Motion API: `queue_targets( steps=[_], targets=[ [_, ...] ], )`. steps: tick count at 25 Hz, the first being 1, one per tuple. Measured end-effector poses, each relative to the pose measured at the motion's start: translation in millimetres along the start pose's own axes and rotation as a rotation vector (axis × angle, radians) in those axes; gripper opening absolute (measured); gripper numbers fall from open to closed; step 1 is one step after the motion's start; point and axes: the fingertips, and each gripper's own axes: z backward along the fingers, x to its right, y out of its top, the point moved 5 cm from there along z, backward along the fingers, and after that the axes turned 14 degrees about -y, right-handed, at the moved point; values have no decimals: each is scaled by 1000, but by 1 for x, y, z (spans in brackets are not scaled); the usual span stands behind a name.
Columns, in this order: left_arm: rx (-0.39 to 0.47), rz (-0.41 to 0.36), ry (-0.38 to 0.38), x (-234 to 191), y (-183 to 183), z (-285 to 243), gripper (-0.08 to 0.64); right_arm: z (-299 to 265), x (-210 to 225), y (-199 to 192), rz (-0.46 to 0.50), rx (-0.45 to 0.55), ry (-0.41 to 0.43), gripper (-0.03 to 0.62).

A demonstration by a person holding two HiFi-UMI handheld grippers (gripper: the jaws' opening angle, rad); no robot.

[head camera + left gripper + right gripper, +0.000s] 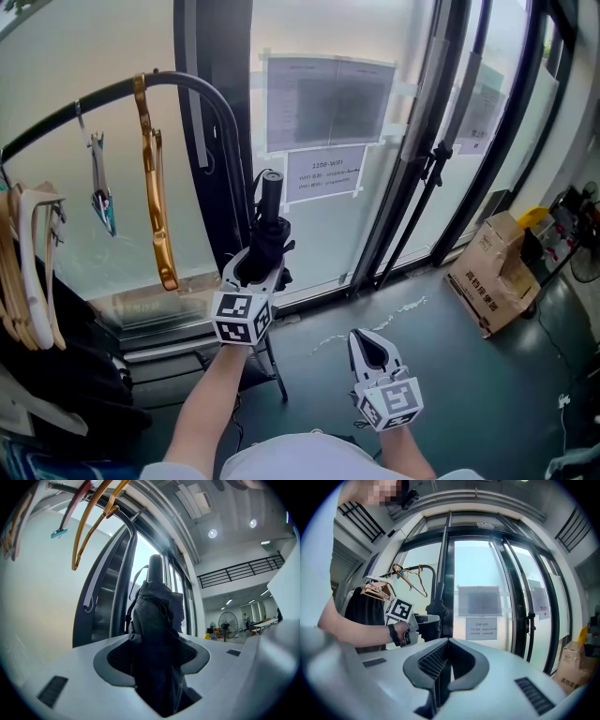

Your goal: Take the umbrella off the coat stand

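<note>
A folded black umbrella stands upright with its stubby handle on top, just in front of the coat stand's black curved post. My left gripper is shut on the umbrella's bunched fabric below the handle. In the left gripper view the umbrella fills the gap between the jaws of the left gripper. My right gripper hangs lower and to the right, shut and empty. Its pads meet in the right gripper view, where the left gripper and the umbrella also show.
On the stand's rail hang an amber hanger, a clip hanger and several wooden hangers over dark clothes. Glass doors with paper notices lie behind. A black tripod and a cardboard box stand at right.
</note>
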Motion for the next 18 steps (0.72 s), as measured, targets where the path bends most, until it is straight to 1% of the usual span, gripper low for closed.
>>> queue_targets(
  steps=[8,18],
  targets=[
    [13,-7,-23,8,8,-2,241,6,5,-1,-8,-10,-22,18],
    [36,-21,-46,25,18,9,241,14,3,-2,-11,-6,-13,18]
  ],
)
